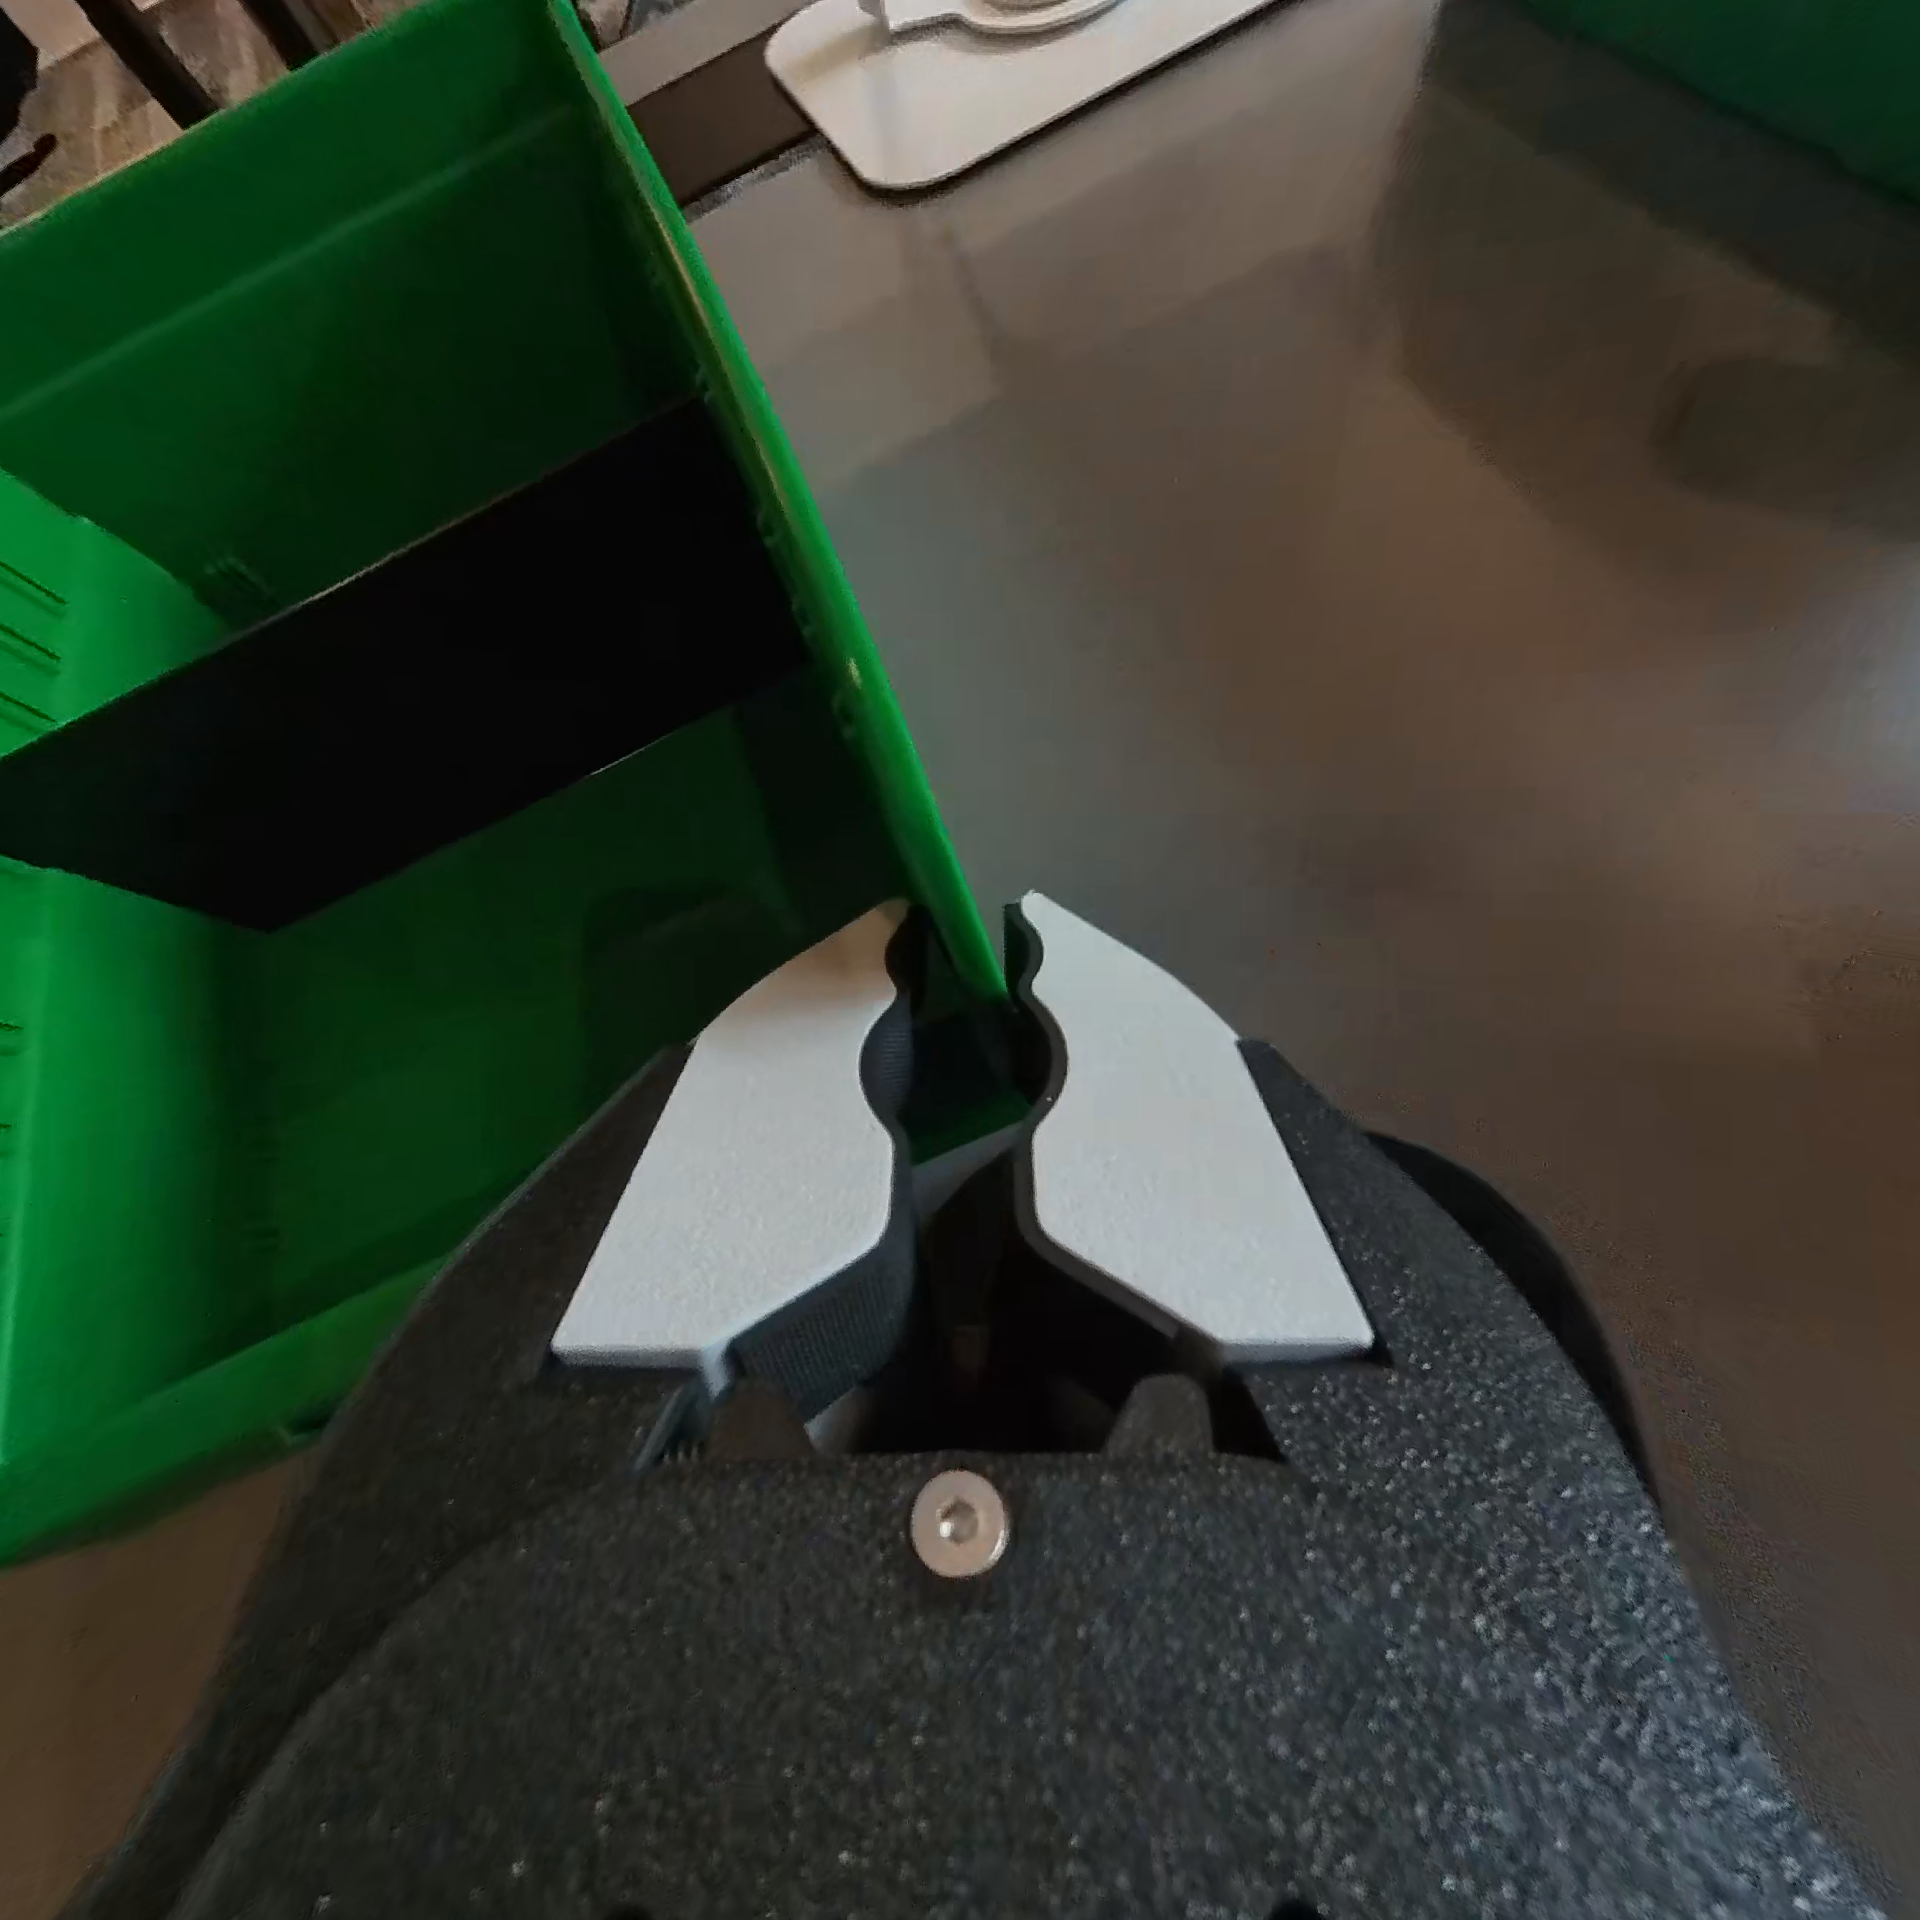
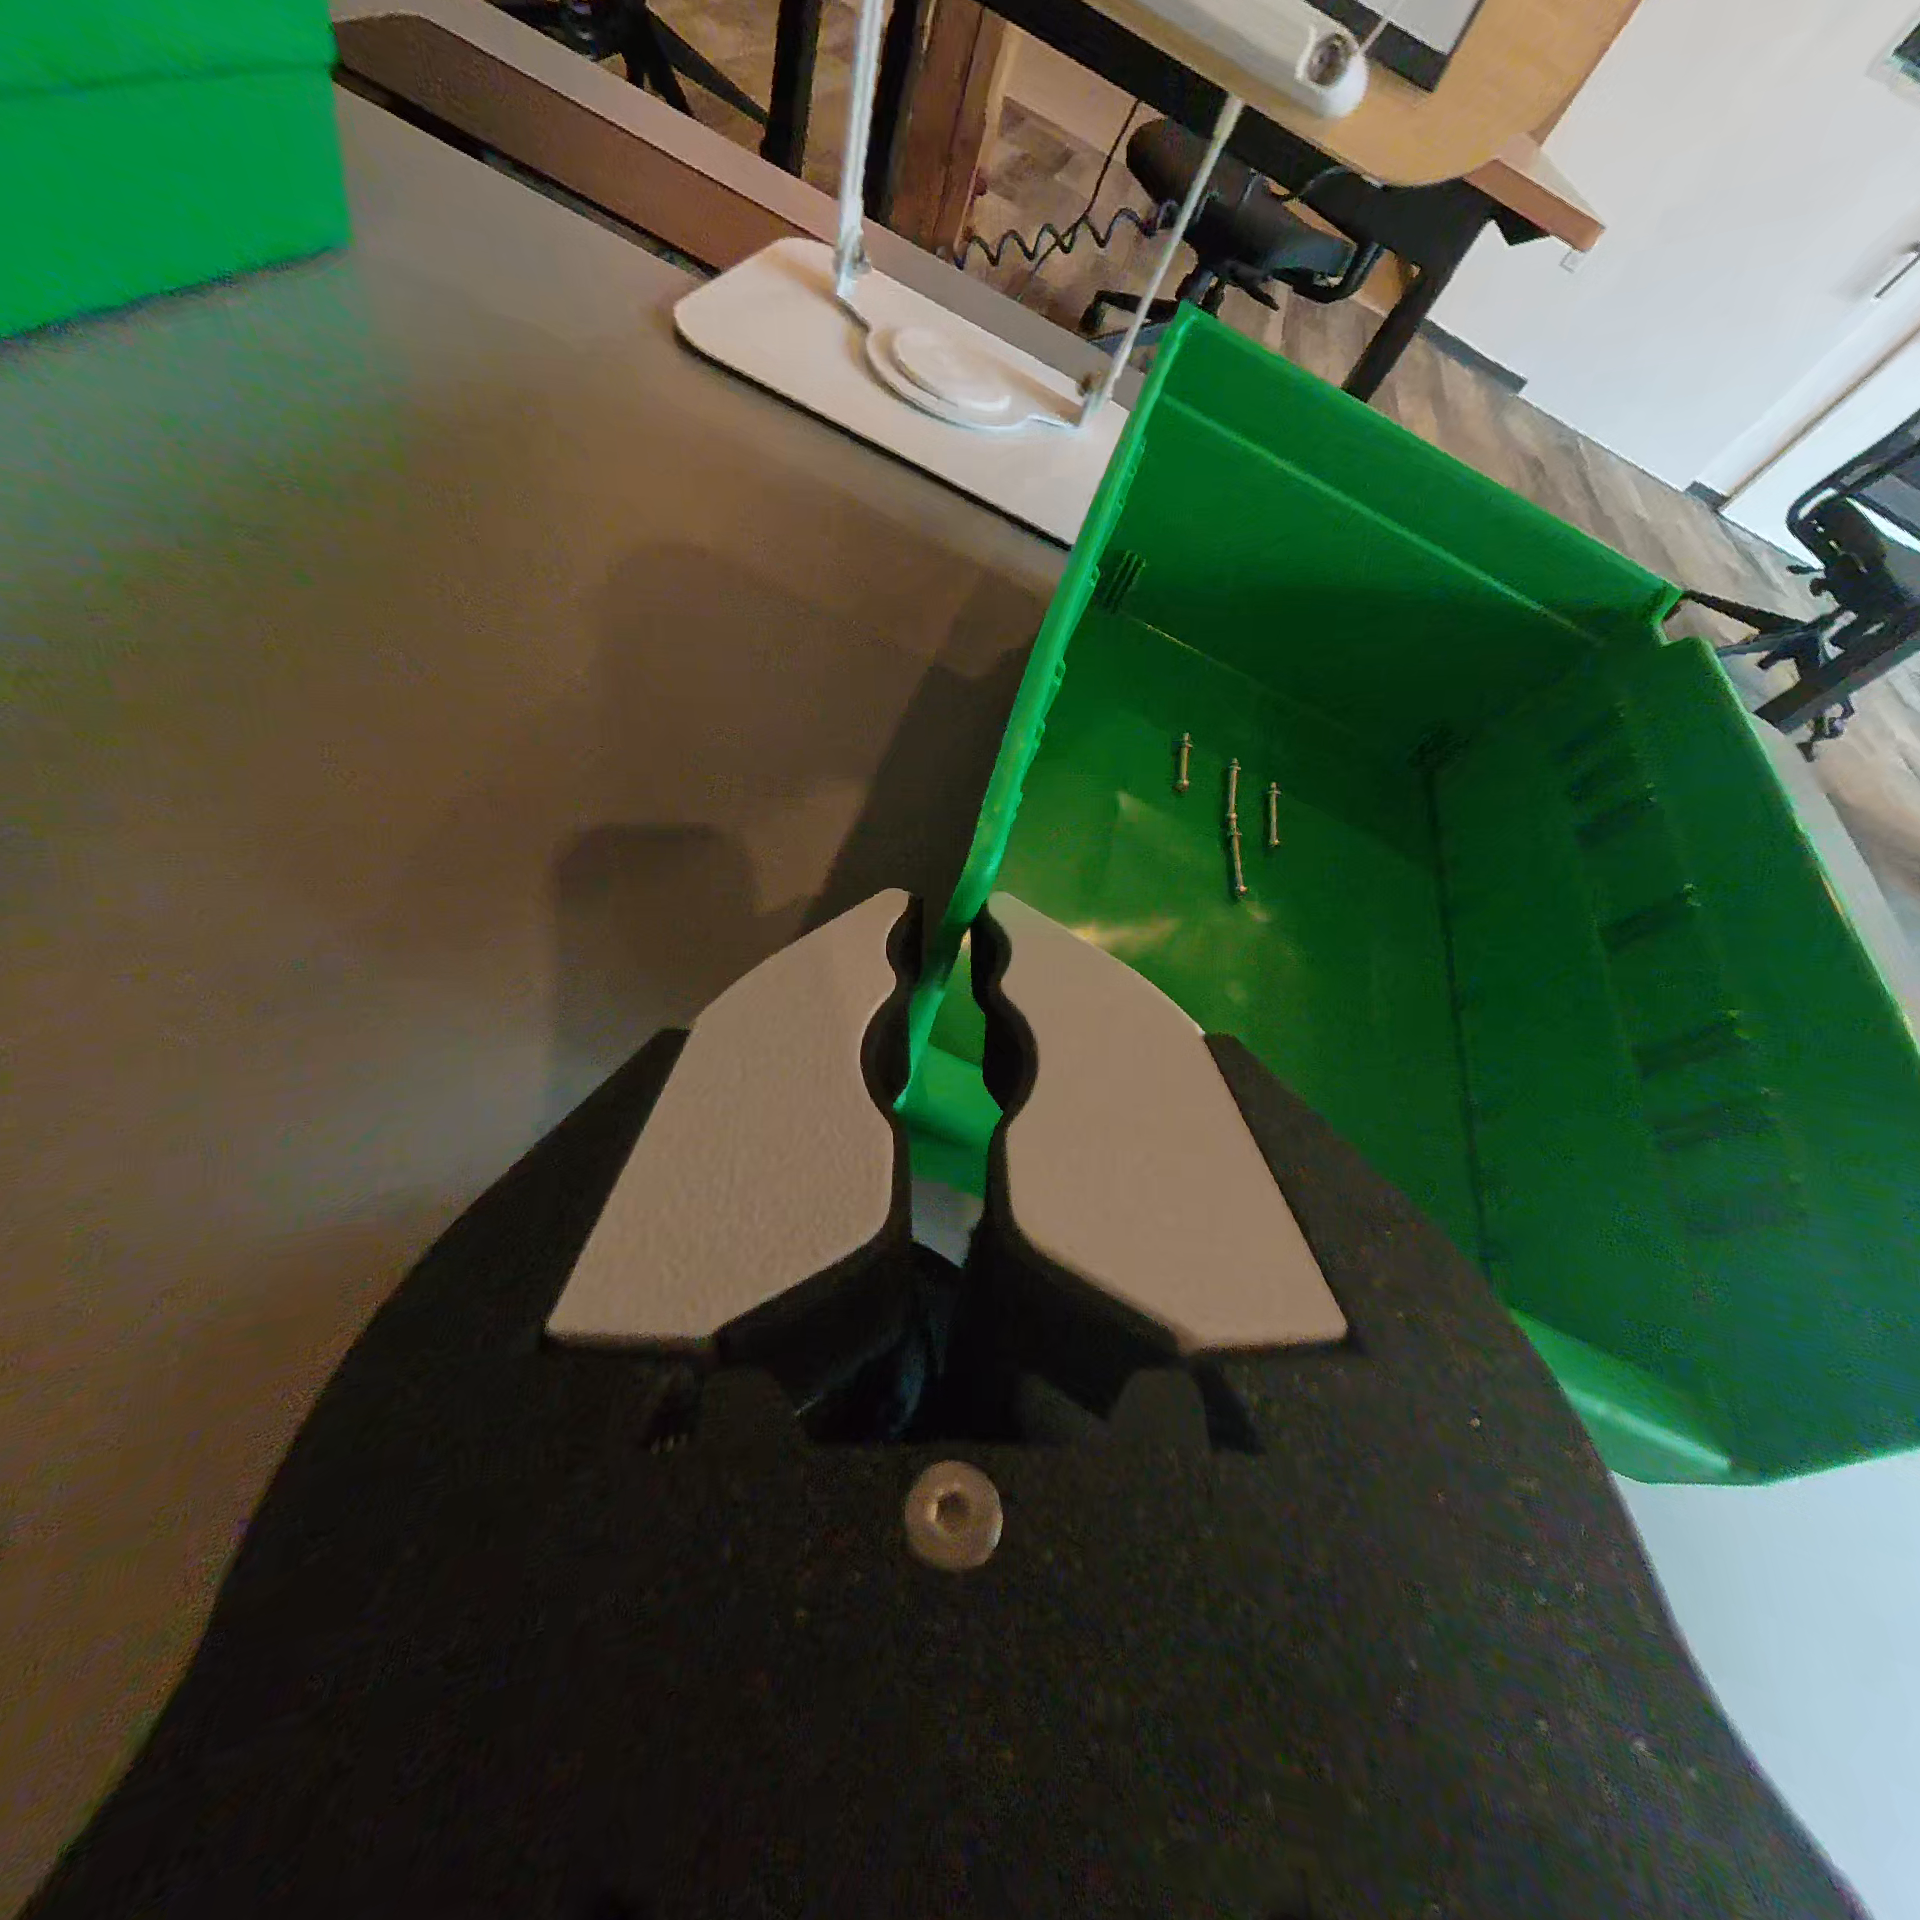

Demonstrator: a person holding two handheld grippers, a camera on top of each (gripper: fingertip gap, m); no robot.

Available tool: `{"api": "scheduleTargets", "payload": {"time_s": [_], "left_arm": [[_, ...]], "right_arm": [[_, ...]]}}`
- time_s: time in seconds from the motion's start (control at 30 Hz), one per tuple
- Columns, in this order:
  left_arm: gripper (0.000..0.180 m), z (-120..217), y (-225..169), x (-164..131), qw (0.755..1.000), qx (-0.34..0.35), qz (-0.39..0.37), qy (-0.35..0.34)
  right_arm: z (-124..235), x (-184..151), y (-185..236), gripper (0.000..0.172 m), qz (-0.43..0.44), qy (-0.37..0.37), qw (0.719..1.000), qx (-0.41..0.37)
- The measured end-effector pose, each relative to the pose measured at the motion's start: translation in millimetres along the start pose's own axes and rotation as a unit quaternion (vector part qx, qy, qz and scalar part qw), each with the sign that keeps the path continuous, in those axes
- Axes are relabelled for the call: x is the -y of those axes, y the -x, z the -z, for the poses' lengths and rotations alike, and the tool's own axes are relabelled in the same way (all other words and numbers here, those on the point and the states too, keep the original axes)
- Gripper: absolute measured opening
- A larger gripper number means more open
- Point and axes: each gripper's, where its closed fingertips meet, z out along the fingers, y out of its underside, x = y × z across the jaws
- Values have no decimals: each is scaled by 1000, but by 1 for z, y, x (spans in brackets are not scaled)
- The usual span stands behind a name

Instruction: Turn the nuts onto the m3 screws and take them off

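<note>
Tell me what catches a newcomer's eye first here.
Bright green bins dominate: the left tool grips the wall of a green bin with a black divider, and the right tool grips the wall of another green bin. A few small screws lie on that second bin's floor.

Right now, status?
Left hand-held gripper and right hand-held gripper each clamp a green bin wall. Screws inside, untouched. Nothing blocking.
</note>
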Motion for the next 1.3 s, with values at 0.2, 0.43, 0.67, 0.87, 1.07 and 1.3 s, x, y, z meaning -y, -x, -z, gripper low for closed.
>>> {"api": "scheduleTargets", "payload": {"time_s": [0.2, 0.43, 0.67, 0.87, 1.07, 1.3], "left_arm": [[15, -10, -25, 13, 1000, -12, -4, 8], [16, -22, -53, 28, 999, -24, -15, 14], [16, -32, -81, 41, 999, -37, -13, 16], [18, -37, -105, 50, 998, -59, -16, 12], [20, -40, -121, 56, 996, -87, 3, 4], [24, -39, -132, 59, 992, -123, 19, -11]], "right_arm": [[-4, 9, 21, 8, 9, -9, 1000, 18], [-8, 20, 44, 9, 0, -24, 999, 45], [-9, 29, 66, 9, -11, -43, 996, 75], [-8, 32, 77, 8, -31, -56, 993, 96], [-9, 37, 87, 9, -39, -61, 992, 104], [-8, 41, 98, 10, -56, -65, 988, 126]]}}
